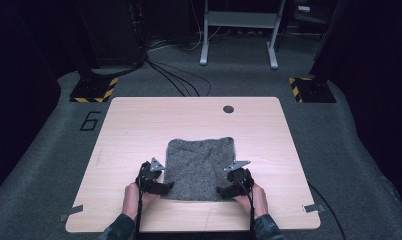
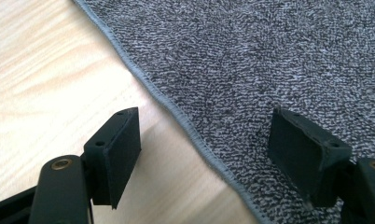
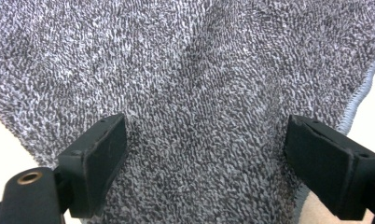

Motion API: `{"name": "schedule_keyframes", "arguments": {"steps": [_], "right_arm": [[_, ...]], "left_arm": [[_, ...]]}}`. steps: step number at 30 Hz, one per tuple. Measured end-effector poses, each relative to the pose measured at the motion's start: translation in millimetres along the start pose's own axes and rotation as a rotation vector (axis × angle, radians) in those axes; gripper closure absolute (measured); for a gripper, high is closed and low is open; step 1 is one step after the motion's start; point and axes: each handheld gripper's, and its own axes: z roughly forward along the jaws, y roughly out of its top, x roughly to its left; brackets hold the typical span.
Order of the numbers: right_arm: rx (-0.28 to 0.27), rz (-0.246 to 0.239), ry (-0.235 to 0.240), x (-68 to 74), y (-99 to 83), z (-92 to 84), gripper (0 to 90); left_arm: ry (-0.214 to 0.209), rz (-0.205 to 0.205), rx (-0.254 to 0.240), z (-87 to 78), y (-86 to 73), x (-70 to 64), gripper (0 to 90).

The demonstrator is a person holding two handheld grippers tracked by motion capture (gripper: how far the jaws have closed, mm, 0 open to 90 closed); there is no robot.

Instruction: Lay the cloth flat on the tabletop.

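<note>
Towel: the grey towel (image 1: 201, 167) lies flat on the pale wood worktop (image 1: 139, 125), nearer your edge, a few wrinkles toward its far end.
Left tool: your left tool (image 1: 165, 187) sits at the towel's near left corner, jaws wide apart and holding nothing; one jaw over bare wood, the other over the towel, the hem (image 2: 176, 112) running between them.
Right tool: your right tool (image 1: 224, 190) sits at the towel's near right corner, jaws spread wide over the cloth, gripping nothing.
</note>
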Motion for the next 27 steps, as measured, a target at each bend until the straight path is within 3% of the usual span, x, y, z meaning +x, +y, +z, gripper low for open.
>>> {"name": "schedule_keyframes", "arguments": {"steps": [13,21,25,27], "right_arm": [[-0.023,-0.004,0.004,14.3,-12.6,-7.6,14.8],[-0.066,0.012,-0.002,18.6,-8.0,-17.7,15.3],[-0.087,-0.013,0.004,27.4,0.0,-22.2,15.4],[-0.086,-0.039,0.013,30.7,3.9,-23.8,15.4]], "left_arm": [[0.000,-0.014,-0.006,-12.4,-15.8,-7.9,24.0],[-0.015,-0.067,-0.062,-23.0,2.4,13.5,19.2],[-0.018,-0.094,-0.078,-21.0,13.9,28.2,19.0],[-0.039,-0.112,-0.075,-19.0,19.3,35.8,18.9]]}}
